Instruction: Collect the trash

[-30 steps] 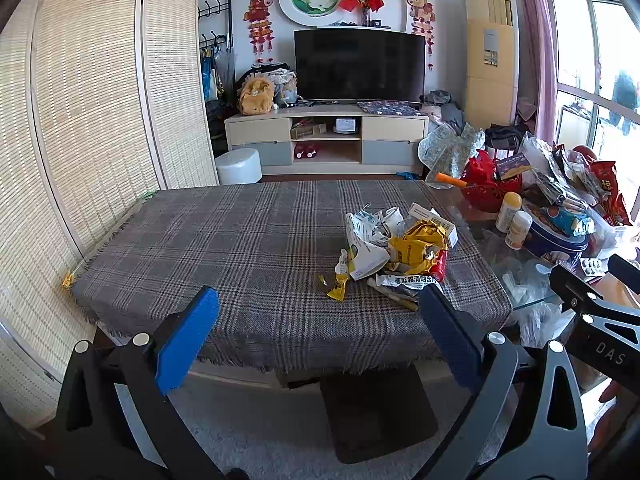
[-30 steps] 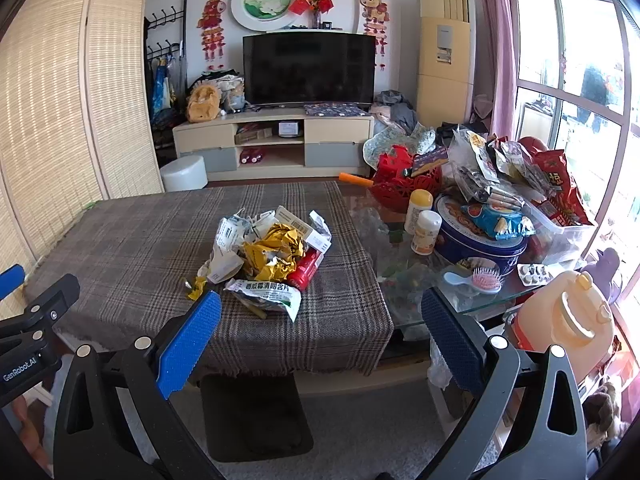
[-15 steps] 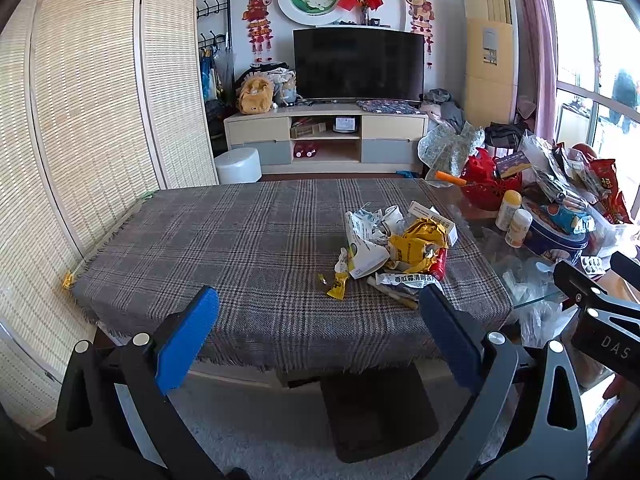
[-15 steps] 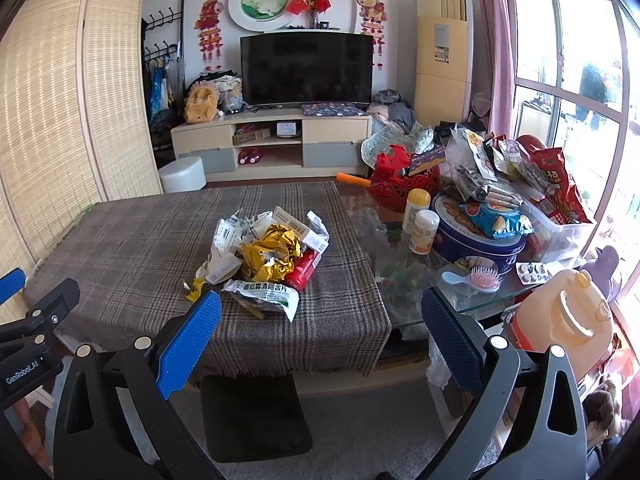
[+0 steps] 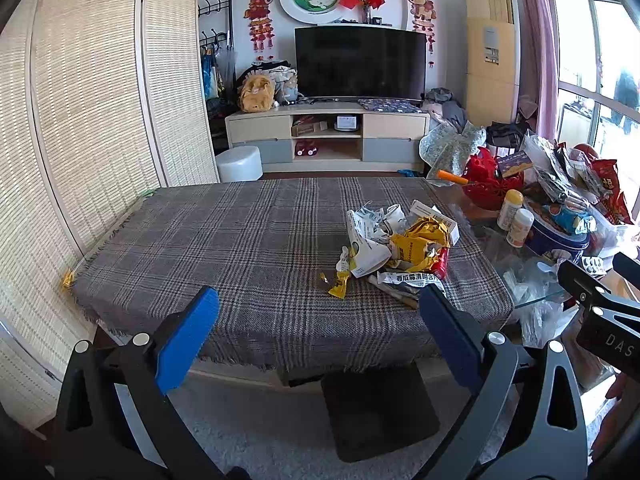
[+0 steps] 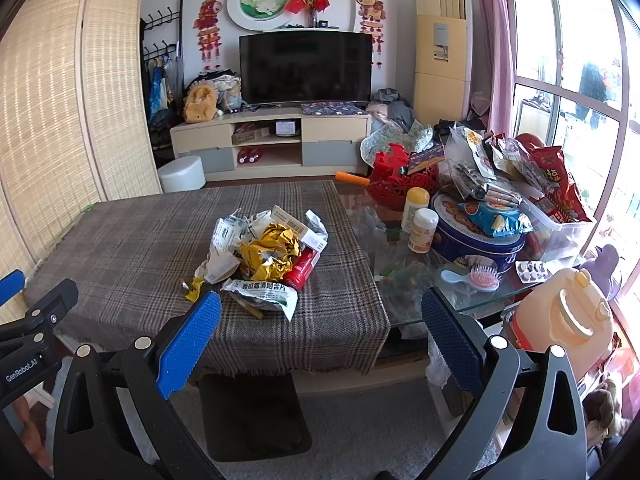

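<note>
**Nothing picked up yet: both tongs wait short of the heap**

Closest to me, the left tongs (image 5: 318, 320) are spread wide with nothing between their blue pads, hanging off the near edge of the worktop (image 5: 240, 240). The right tongs (image 6: 320, 324) beside them are just as wide and just as empty, also short of the near edge.

A little further in, on the grey checked cloth towards the right side of the worktop, sits the trash pile (image 6: 266, 256). At its near edge lies a white printed wrapper (image 6: 262, 294) with a thin brown stick poking out under it, and a small yellow scrap (image 5: 338, 282) lies just apart on the left. Behind those are a crumpled gold foil bag (image 6: 272, 254), a red tube (image 6: 302, 270) touching it, and torn white paper and a small carton at the back.

Beyond and to the right, on bare glass, stand two small bottles (image 6: 418, 220), a blue tin (image 6: 476, 240) and a heap of snack packets; whether any of that counts as trash I cannot tell.

As I judge it, the job is at its start: the whole pile lies there, and I see no bin or bag to take it.
</note>
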### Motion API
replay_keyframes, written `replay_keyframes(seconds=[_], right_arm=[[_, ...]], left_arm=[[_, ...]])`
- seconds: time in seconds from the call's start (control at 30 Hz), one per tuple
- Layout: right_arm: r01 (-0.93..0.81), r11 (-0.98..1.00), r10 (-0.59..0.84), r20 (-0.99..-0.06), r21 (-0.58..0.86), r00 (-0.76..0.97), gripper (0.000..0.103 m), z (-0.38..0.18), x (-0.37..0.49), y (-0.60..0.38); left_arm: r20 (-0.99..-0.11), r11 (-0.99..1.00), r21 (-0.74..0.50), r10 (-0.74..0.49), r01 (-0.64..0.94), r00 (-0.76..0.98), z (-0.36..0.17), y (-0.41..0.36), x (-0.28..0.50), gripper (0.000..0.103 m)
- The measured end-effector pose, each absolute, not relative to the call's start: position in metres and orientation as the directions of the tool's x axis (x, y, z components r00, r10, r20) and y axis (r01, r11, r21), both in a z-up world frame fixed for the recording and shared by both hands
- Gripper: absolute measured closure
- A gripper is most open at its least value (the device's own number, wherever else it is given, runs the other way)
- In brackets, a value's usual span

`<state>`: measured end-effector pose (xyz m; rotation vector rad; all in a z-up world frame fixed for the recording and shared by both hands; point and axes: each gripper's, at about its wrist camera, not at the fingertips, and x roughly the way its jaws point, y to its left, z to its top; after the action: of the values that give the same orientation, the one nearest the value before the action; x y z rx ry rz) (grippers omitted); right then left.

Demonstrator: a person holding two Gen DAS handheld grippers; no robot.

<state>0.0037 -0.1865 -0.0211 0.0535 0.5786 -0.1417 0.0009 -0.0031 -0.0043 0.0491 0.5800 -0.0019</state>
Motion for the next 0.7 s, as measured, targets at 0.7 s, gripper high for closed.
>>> replay_keyframes(seconds=[0.7], right_arm=[[0.086,0.994,-0.024,-0.656,0.061,0.754,0.003,-0.083,0.055,-0.199]], left_arm=[[-0.66,0.997,0.065,0.015,0.037,0.751,-0.063,0.014,0.048,0.008]])
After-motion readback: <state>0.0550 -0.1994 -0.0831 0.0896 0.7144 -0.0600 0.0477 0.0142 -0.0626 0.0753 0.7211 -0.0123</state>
